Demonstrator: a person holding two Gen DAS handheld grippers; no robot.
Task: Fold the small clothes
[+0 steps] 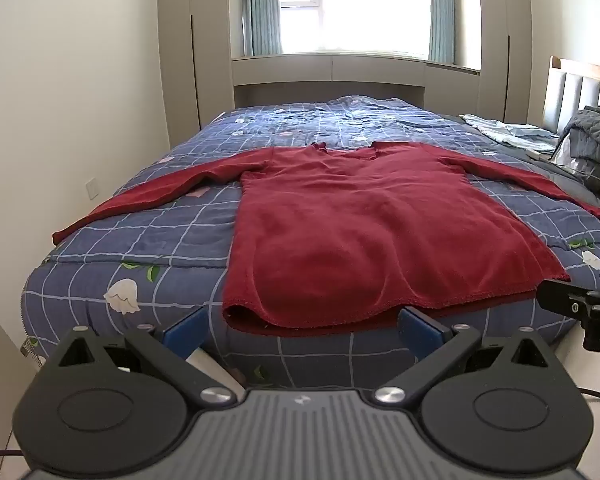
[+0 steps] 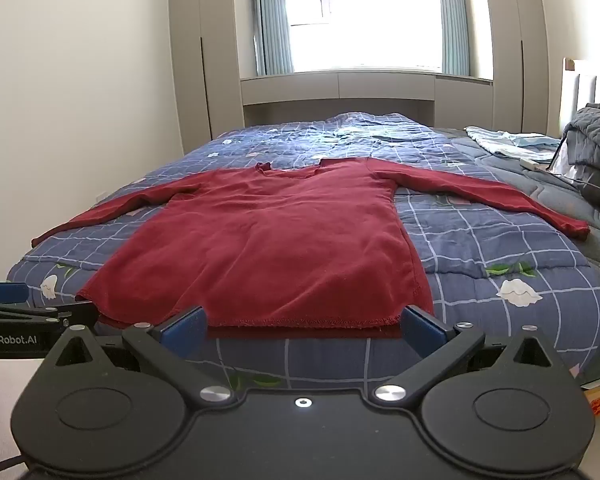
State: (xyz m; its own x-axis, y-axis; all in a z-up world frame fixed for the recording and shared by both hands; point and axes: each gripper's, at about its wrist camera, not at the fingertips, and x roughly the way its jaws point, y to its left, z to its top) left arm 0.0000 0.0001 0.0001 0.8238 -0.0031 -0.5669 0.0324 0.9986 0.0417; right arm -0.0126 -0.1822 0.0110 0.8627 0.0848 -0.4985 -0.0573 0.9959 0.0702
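Blue-padded left tongs (image 1: 302, 330) fill the bottom of the left wrist view, fingers spread wide and holding nothing. Just past them lies the red top (image 1: 364, 224), spread flat and face up on the bed (image 1: 112, 248), hem toward the camera and draped a little over the near edge, both sleeves stretched out sideways. The hem's left corner sits just beyond the gap between the fingers. At the far right edge part of the other tool shows.

From the right wrist view, the right tongs (image 2: 303, 328) are likewise wide apart and empty, with the hem of the top (image 2: 268, 248) just ahead, its right corner beside the right finger. A grey bundle (image 2: 592, 140) lies well off to the right.

Folding seems not yet begun. A good start would likely be pinching both cloth layers at a sleeve or side edge, lifting low and keeping the body flat.
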